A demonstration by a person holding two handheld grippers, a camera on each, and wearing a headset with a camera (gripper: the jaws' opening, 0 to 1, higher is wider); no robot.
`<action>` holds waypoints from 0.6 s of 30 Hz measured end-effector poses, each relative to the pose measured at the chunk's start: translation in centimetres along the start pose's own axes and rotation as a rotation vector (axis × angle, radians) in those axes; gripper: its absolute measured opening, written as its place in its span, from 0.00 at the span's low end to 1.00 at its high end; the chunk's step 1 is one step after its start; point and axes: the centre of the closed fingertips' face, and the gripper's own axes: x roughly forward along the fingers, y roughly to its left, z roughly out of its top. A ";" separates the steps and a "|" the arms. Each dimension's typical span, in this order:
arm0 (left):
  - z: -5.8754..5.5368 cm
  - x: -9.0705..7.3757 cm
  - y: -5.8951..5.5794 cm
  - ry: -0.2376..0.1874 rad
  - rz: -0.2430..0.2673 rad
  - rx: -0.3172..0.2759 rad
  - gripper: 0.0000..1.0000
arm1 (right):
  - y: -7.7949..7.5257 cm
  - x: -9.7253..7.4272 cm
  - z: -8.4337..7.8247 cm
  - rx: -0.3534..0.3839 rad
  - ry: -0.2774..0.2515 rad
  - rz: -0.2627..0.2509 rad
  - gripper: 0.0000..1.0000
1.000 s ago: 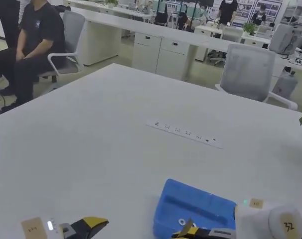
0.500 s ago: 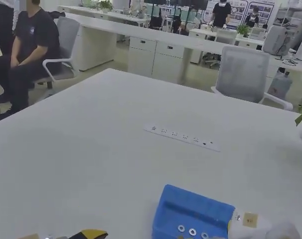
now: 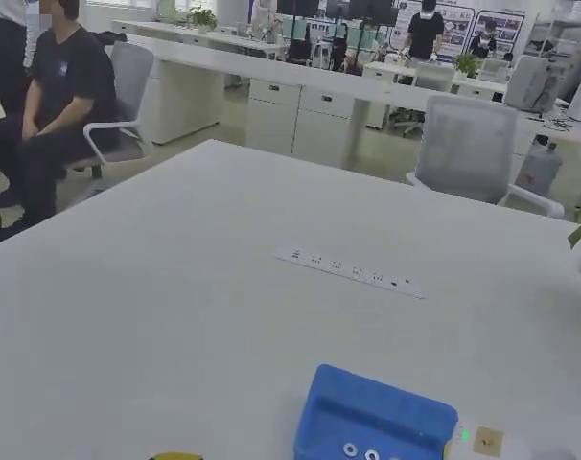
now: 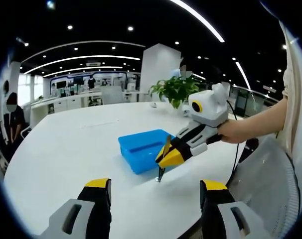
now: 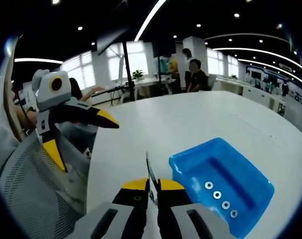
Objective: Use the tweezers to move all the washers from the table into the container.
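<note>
— What has changed in the last second?

— Starting at the left: the left gripper (image 4: 156, 194) is idle, its jaws spread wide with nothing between them. A second ago its yellow tips showed plainly at the bottom of the head view. Now only a sliver is left there. The head has tipped up a little, so part of that is the camera's doing.

— And the container?

— The blue container (image 3: 372, 414) sits on the white table (image 3: 175, 287), in the same place. A second ago the right gripper lay across its near edge and only one washer could be seen. Now that edge is clear, and the right gripper view shows four washers (image 5: 217, 194) in a row on the container's floor.

— So a drop has been made?

— I'd judge so. The right gripper (image 5: 151, 188) is clamped tight on the tweezers (image 5: 149, 172) and has drawn off to the right of the container. In the left gripper view the tweezers' tips point down at the table just beside the container's near corner, outside it.

— Are there more washers to fetch?

— A speck (image 4: 157, 180) lies by the tips, but it is too small to call. If it is a washer, the next pick is there.
</note>
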 end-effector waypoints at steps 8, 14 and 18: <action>0.1 0.0 -0.1 -0.001 -0.001 0.001 0.73 | 0.4 -0.1 0.2 0.013 -0.007 0.005 0.02; 0.1 0.0 -0.2 0.002 -0.004 0.004 0.73 | 0.4 -0.7 1.4 0.029 -0.047 -0.009 0.02; 0.1 0.0 -0.2 0.003 -0.004 0.004 0.73 | 0.0 -1.1 2.0 0.037 -0.069 -0.016 0.02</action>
